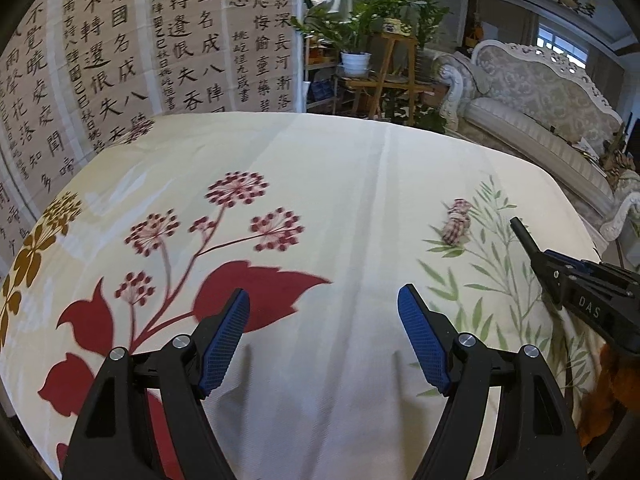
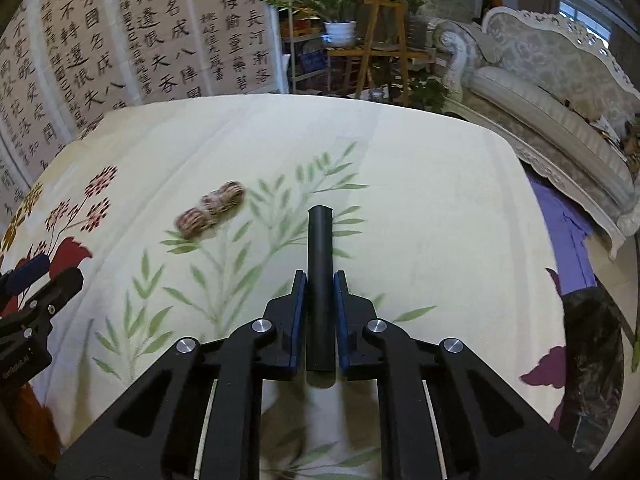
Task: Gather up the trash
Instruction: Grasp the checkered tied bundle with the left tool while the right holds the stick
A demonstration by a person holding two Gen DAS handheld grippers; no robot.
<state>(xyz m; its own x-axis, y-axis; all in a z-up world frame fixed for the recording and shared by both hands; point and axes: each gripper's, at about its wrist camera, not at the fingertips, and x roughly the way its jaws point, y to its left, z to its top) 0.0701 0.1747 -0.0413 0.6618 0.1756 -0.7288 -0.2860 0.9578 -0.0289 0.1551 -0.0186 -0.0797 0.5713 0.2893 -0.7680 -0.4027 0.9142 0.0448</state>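
A crumpled red-and-white wrapper [image 1: 456,222] lies on the flowered tablecloth [image 1: 320,184], ahead and to the right of my left gripper [image 1: 324,300]. The left gripper hangs open over the cloth with nothing between its blue pads. My right gripper [image 2: 320,280] is shut on a black tube [image 2: 320,264] that sticks out forward past its fingertips. The same wrapper [image 2: 212,208] lies on the cloth [image 2: 420,200] to the left of the tube's tip. In the left wrist view the right gripper [image 1: 540,256] comes in from the right edge, the tube [image 1: 524,234] pointing toward the wrapper.
Calligraphy panels [image 1: 120,60] stand behind the table on the left. Potted plants on a wooden stand [image 1: 384,60] and an ornate sofa [image 1: 540,100] sit beyond the far edge. A purple cloth [image 2: 568,236] hangs past the table's right edge.
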